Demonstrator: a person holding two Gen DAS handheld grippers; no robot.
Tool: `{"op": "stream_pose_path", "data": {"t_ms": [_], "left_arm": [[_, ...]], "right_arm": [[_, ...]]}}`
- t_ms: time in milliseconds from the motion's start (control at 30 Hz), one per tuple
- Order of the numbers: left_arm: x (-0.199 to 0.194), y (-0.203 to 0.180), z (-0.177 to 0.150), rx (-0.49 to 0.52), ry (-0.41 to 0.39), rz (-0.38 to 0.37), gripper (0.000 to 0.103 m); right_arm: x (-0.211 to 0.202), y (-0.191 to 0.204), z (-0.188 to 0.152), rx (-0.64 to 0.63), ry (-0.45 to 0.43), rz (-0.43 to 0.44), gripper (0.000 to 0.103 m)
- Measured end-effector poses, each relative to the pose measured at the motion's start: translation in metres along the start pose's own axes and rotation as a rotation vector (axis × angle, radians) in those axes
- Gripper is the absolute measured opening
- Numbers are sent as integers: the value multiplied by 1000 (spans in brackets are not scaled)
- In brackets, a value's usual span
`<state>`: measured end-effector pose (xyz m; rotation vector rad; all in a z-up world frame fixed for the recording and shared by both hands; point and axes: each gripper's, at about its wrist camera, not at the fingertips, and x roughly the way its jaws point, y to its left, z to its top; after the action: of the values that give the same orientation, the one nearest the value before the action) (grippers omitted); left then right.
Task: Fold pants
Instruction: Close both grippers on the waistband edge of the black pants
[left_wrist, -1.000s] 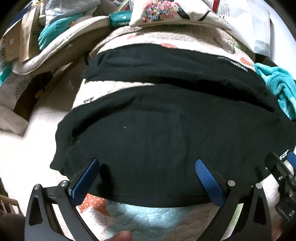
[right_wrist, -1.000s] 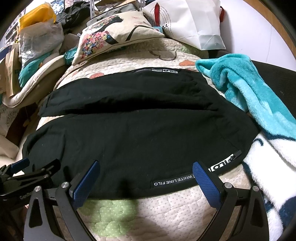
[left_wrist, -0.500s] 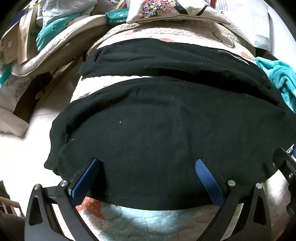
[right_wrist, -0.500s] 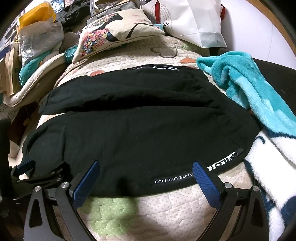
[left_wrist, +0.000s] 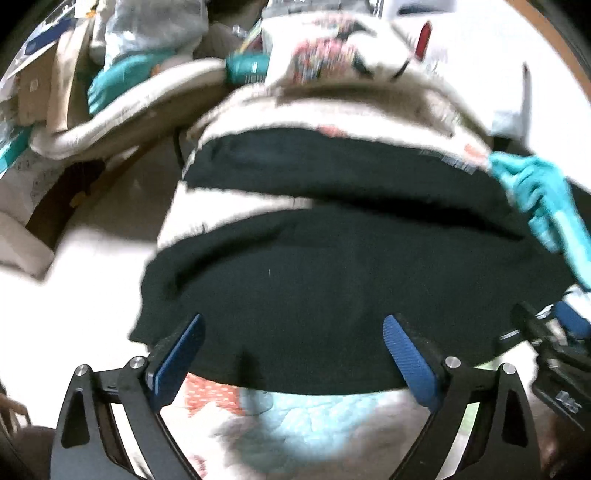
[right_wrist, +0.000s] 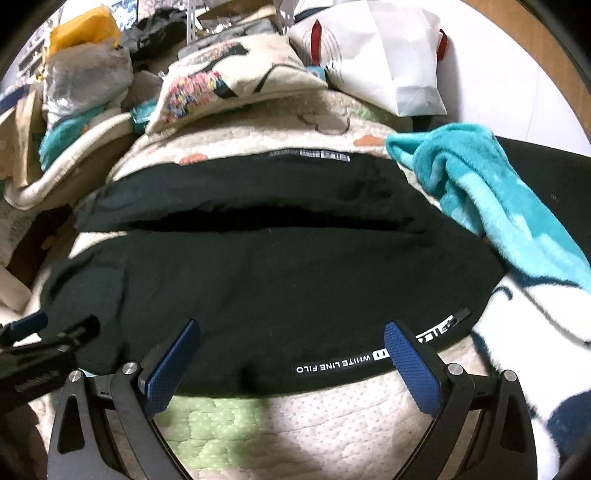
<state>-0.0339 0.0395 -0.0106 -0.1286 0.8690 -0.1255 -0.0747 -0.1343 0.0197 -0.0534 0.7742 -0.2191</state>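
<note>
Black pants (left_wrist: 332, 277) lie spread sideways on a quilted bed cover (left_wrist: 295, 417), both legs running left to right, with a white lettered trim (right_wrist: 343, 363) along the near edge. My left gripper (left_wrist: 291, 354) is open, its blue pads at the near hem of the left part. My right gripper (right_wrist: 291, 354) is open at the near hem of the right part (right_wrist: 277, 288). Each gripper shows at the edge of the other's view: the right one (left_wrist: 554, 350) and the left one (right_wrist: 44, 339). The left wrist view is blurred.
A teal fleece blanket (right_wrist: 491, 206) lies at the right, touching the pants. A patterned pillow (right_wrist: 229, 85) and a white bag (right_wrist: 388, 55) sit at the far end. Piled bags and cushions (right_wrist: 74, 92) stand at the far left. The floor (left_wrist: 74, 295) lies left of the bed.
Both grippers stayed open at the near hem. The left wrist view shifted, blurring the scene, and now shows more of the pillow end of the bed.
</note>
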Motion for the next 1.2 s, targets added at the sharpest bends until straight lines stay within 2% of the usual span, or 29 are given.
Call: {"op": "stream_pose_path", "data": {"t_ms": [100,200,300,400,467,533,700,867,1100,1200], "left_arm": [[-37,17,19,-6,-62,-66,97],[-54,38,50,4,-80,-85,97],[-48,59,84,16,-71,-73,97],[-28,82,114,15,-69,-62,97],[-7,96,130,11,-65,-43,97],[21,109,144,-12,-42,-47,97],[87,129,167,-68,43,-67,97],[147,128,192,-32,66,-39,97],[213,127,218,46,83,-63,97],[233,122,218,96,105,-111,97]], "right_arm": [[-22,-1,20,-19,-11,48,102],[-43,-4,57,-41,16,138,102],[-51,-7,102,-90,44,208,102],[-36,-9,143,-168,53,214,102],[-12,-11,163,-222,65,182,102],[16,-17,177,-224,103,169,101],[106,-29,205,-205,211,203,92],[173,-25,223,-229,254,237,89],[241,-14,236,-276,303,313,88],[259,-12,236,-289,327,349,88]]}}
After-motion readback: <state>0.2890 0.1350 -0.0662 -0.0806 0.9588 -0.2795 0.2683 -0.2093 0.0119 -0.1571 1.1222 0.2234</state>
